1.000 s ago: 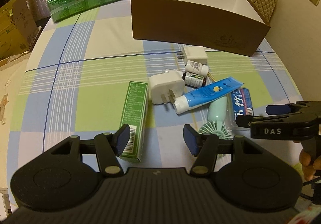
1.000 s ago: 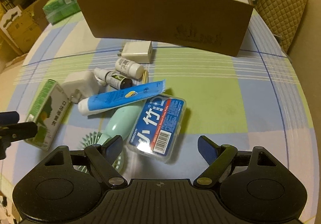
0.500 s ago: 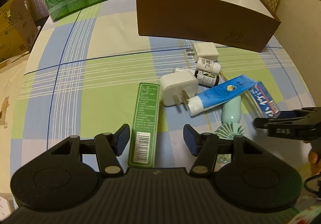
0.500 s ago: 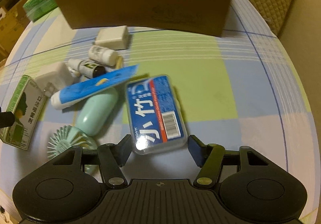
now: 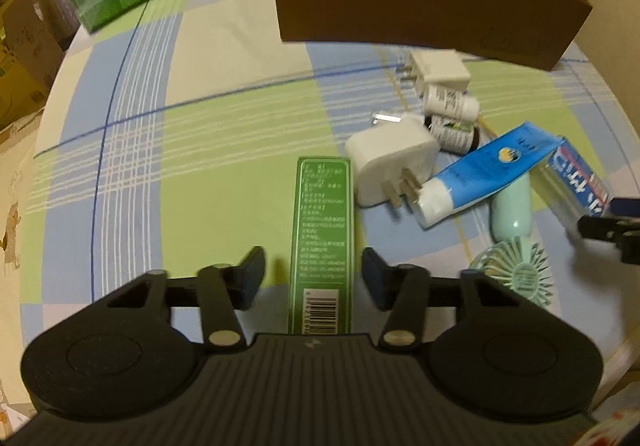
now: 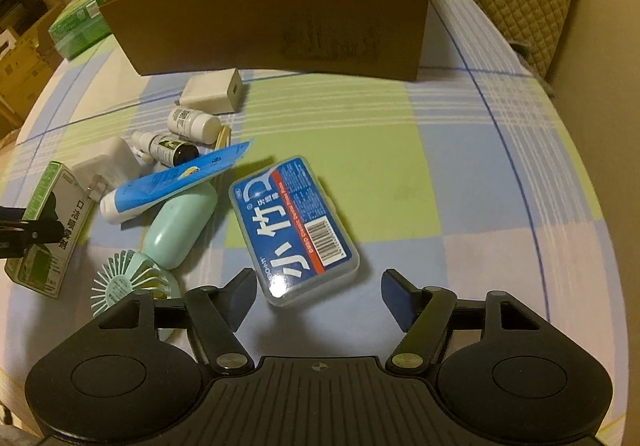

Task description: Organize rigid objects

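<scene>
We hold the left gripper (image 5: 313, 272) with its fingers spread, straddling the near end of the long green carton (image 5: 323, 238), neither pad touching it. Just right of the carton lie the white plug adapter (image 5: 390, 162), the blue toothpaste tube (image 5: 476, 176) and the mint handheld fan (image 6: 168, 234). Further right, our right gripper (image 6: 318, 296) also stands apart, its fingers flanking the near end of the blue-labelled clear plastic case (image 6: 294, 230) without gripping it. Beyond everything sits the brown cardboard box (image 6: 280, 22) on the checked tablecloth (image 6: 460, 166).
</scene>
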### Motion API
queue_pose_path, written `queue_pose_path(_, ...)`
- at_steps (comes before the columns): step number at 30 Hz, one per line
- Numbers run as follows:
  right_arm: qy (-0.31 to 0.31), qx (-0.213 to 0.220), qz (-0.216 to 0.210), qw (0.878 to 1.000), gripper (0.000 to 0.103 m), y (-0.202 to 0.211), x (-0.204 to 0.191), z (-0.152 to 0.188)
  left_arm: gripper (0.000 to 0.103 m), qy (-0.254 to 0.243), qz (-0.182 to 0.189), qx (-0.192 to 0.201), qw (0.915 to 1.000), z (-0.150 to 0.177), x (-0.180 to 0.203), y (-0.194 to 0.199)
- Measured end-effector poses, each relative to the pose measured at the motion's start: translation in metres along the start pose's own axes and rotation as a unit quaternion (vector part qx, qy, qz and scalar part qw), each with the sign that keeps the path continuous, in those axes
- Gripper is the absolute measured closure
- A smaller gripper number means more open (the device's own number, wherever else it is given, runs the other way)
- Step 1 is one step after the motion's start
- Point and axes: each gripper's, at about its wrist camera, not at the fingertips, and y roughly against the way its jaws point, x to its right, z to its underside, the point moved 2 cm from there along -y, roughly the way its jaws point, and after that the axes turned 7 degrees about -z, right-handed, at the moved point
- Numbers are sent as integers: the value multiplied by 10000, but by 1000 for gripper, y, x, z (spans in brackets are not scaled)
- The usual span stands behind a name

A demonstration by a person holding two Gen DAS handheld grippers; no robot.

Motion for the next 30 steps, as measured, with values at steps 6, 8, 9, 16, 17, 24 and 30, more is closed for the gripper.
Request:
queue_pose_path(6,437,60,48,9990,36,-3,-7,-5,76,102,76,-90,9999,5,-2,-8)
queue_pose_path(8,604,83,54,9981,36,-6,-10,-8,76,107,46,-51,9999,6,-2,-8)
queue_pose_path(9,685,83,45,9976,36,-7,-11,-9,76,106,24,-37,9999,6,-2,-8)
queue_pose_path(16,1118,11,-1,9937,36,-20,-19,-18,76,217,-169,-63,9996,9,-12,-8)
queue_pose_path(17,1177,10,3,9930,36,-22,-20,-18,76,231,-191,-67,9995,9,-14,-8)
queue_pose_path(24,1452,46,-34,9894,44,-30,-25,-19,76,331,-306,-80,9990,15,-21,-6)
queue_pose_path(30,1487,6,-4,9889,49,-28,-27,-14,76,314,-319,-35,9990,18,-21,-2)
